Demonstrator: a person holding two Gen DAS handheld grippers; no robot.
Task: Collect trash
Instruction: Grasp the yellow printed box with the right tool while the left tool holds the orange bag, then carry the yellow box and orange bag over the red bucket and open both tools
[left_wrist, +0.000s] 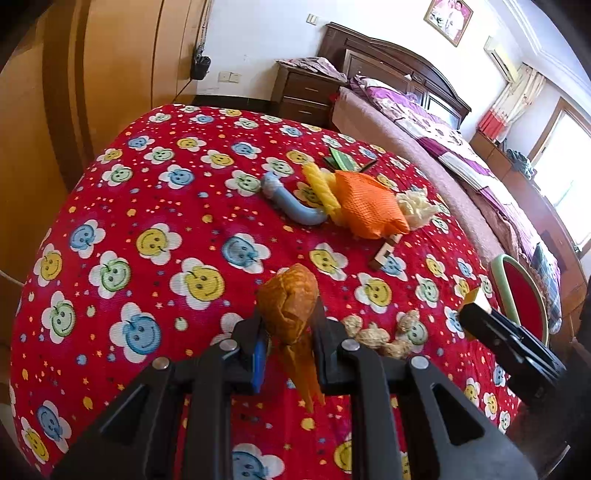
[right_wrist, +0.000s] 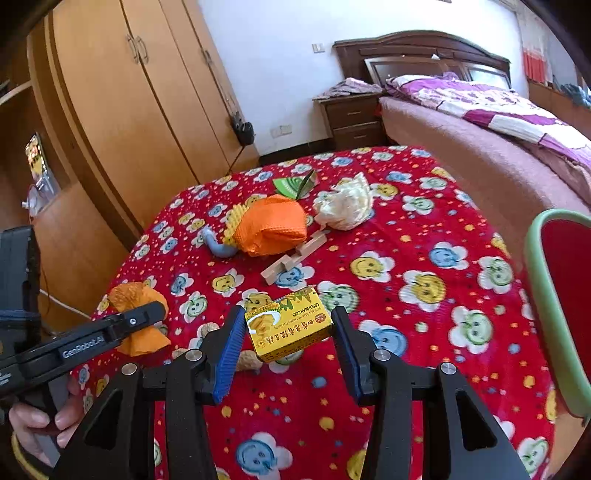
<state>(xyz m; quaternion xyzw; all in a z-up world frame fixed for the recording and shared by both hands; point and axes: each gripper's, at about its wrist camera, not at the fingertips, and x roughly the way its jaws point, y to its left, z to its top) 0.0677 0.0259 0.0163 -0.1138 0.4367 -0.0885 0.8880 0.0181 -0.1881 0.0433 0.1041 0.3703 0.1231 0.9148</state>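
**Both claws loaded, more trash waits on the surface**

The left claw (left_wrist: 286, 325) is almost fully closed on a crumpled orange-brown wrapper (left_wrist: 290, 295). The wrapper is soft, so the jaws must come near to each other to keep it, and its twisted tail hangs down between them. In the right wrist view a person's hand (right_wrist: 37, 421) carries this claw over the near left corner of the surface (left_wrist: 147, 184), which has a red cloth with smiling flowers.

The right claw (right_wrist: 286, 314) is about half open, because a stiff yellow cake box (right_wrist: 295, 328) sits across its tips. The pads seem to press the two short sides. In the left wrist view the box looks lifted from the cloth, so I judge it is gripped and not only framed. It is near the near edge, toward the right side.

Some peanut shells (left_wrist: 373, 336) lie close to the near edge, between the two claws. They are small and loose, so I think they need a separate, careful pick.

Toward the far right corner lies one group:
- an orange mesh bag (left_wrist: 369, 206), touching a yellow net (left_wrist: 321, 188)
- a grey-blue bent tube (left_wrist: 291, 206)
- white crumpled paper (right_wrist: 345, 206)
- wooden pieces (right_wrist: 295, 258)
- a green packet (right_wrist: 295, 184)

I see no trash bin. Both claws are full, so they probably must unload first.
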